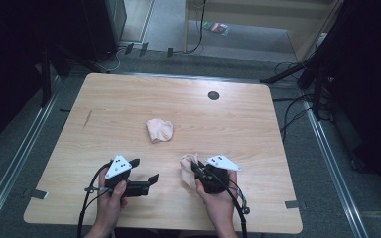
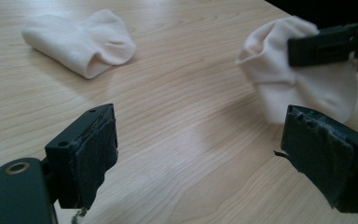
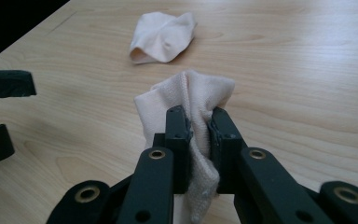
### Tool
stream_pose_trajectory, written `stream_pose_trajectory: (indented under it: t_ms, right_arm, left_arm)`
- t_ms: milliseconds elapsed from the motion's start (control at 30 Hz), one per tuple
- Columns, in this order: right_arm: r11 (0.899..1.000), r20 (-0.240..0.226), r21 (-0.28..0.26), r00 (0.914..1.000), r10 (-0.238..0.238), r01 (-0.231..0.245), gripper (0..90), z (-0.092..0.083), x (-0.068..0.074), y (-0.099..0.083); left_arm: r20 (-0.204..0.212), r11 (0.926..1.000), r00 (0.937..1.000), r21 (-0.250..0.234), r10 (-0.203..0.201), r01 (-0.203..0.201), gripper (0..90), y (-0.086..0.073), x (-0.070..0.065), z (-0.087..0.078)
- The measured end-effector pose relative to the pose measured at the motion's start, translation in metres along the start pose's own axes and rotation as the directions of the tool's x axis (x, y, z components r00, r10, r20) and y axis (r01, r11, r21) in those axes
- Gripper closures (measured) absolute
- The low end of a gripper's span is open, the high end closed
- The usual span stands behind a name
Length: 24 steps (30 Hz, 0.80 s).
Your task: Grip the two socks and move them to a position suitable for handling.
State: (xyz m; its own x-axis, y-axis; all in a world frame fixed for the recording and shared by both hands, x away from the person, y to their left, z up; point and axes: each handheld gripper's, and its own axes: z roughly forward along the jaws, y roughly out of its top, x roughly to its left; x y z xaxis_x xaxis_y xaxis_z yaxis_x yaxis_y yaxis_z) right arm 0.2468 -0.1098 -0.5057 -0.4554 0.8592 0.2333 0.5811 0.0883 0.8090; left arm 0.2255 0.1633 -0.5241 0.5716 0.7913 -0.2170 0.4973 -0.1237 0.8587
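High view first: the right hand-held gripper (image 1: 196, 168) is clenched on a pale pink sock (image 1: 188, 169), which it holds low at the near right part of the wooden counter (image 1: 238, 124), while the left hand-held gripper (image 1: 146, 171) stands released, its jaws wide apart with nothing between them, just to the left of that sock. A second sock (image 1: 158, 130) lies crumpled near the middle of the counter, well apart from both, farther from the person and roughly between the two hands. The coming move probably turns on the gap between the open left jaws and the held sock: seen from the left gripper view, the held sock (image 2: 298, 79) hangs ahead and to the right, nearer the right-hand jaw, so the left hand is the one placed to take its free end. The right gripper view gives what the overhead camera cannot (the pinch itself): both pads press the bunched fabric of the sock (image 3: 191, 107), which stands up past the jaws. Its long axis cannot be told while it is bunched; the second sock (image 3: 164, 36) lies beyond it.
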Motion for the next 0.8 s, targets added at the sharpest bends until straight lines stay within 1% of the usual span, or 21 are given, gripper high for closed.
stream_pose_trajectory:
  t_ms: [67,100,200,267,333,367,400,433,467,500,533,567,600,633,700,733,767,800]
  right_arm:
    - [1.000,-0.007,0.009,0.9999,-0.008,0.008,80.9,0.005,0.005,-0.004]
    - [1.000,-0.009,0.012,0.9999,-0.009,0.010,80.9,0.008,0.007,-0.006]
    - [0.999,-0.011,0.032,0.9998,-0.014,0.015,80.9,0.015,0.012,-0.012]
    - [0.999,-0.016,0.044,0.9997,-0.017,0.018,80.8,0.020,0.017,-0.016]
    - [0.998,-0.017,0.057,0.9997,-0.016,0.017,78.5,0.024,0.019,-0.018]
    - [0.999,-0.041,0.050,0.9991,-0.004,0.006,68.2,0.026,0.020,-0.018]
    - [0.999,-0.049,0.048,0.9988,-0.002,0.004,61.9,0.026,0.019,-0.018]
    - [0.999,-0.061,0.032,0.9980,0.015,-0.013,56.5,0.024,0.018,-0.016]
    - [1.000,-0.074,0.013,0.9970,0.023,-0.022,53.5,0.022,0.016,-0.014]
    - [0.999,-0.084,-0.011,0.9959,0.034,-0.035,52.3,0.017,0.013,-0.011]
    - [0.997,-0.072,-0.061,0.9969,0.033,-0.037,52.2,0.007,0.005,-0.005]
    - [0.997,-0.072,-0.061,0.9969,0.033,-0.037,52.2,0.007,0.005,-0.005]
    - [0.996,-0.059,-0.078,0.9977,0.033,-0.037,54.2,0.002,0.001,-0.002]
    - [0.995,-0.051,-0.081,0.9977,0.045,-0.049,57.5,-0.002,-0.005,0.001]
    - [0.995,-0.052,-0.079,0.9969,0.059,-0.063,61.6,-0.006,-0.012,0.002]
    - [0.996,-0.048,-0.071,0.9976,0.051,-0.054,62.8,-0.006,-0.013,0.002]
    - [0.998,-0.045,-0.048,0.9985,0.030,-0.032,62.8,-0.005,-0.012,0.001]
    - [1.000,-0.044,-0.013,0.9990,0.010,-0.010,63.3,-0.002,-0.011,0.000]
  left_arm:
    - [0.010,0.9998,0.9997,0.004,0.020,-0.020,11.7,0.000,-0.003,0.004]
    - [0.007,0.9995,0.9995,0.007,0.032,-0.032,11.7,0.000,-0.003,0.006]
    - [0.025,0.9995,0.9992,-0.001,0.031,-0.030,11.8,0.000,-0.003,0.008]
    - [0.036,0.9986,0.9980,0.007,0.052,-0.052,11.8,0.000,-0.005,0.010]
    - [0.047,0.9974,0.9966,0.021,0.068,-0.069,11.7,-0.002,-0.006,0.011]
    - [0.046,0.9970,0.9963,0.023,0.073,-0.074,11.7,-0.002,-0.006,0.011]
    - [0.048,0.9975,0.9967,0.024,0.065,-0.066,11.7,-0.003,-0.006,0.011]
    - [0.050,0.9976,0.9967,0.023,0.064,-0.065,11.7,-0.004,-0.005,0.011]
    - [0.051,0.9975,0.9966,0.027,0.064,-0.065,11.7,-0.004,-0.004,0.010]
    - [0.048,0.9978,0.9970,0.025,0.061,-0.062,11.7,-0.004,-0.003,0.011]
    - [0.045,0.9978,0.9972,0.027,0.060,-0.061,11.8,-0.005,-0.003,0.011]
    - [0.049,0.9976,0.9970,0.032,0.060,-0.062,11.8,-0.005,-0.002,0.012]
    - [0.052,0.9974,0.9969,0.038,0.059,-0.061,11.8,-0.006,-0.003,0.013]
    - [0.055,0.9969,0.9965,0.044,0.062,-0.065,11.8,-0.006,-0.003,0.014]
    - [0.066,0.9966,0.9961,0.054,0.058,-0.062,12.0,-0.007,-0.003,0.017]
    - [0.070,0.9962,0.9957,0.059,0.061,-0.065,12.2,-0.008,-0.004,0.018]
    - [0.068,0.9957,0.9958,0.065,0.061,-0.066,12.9,-0.009,-0.004,0.019]
    - [0.070,0.9957,0.9958,0.068,0.059,-0.063,13.5,-0.010,-0.005,0.020]
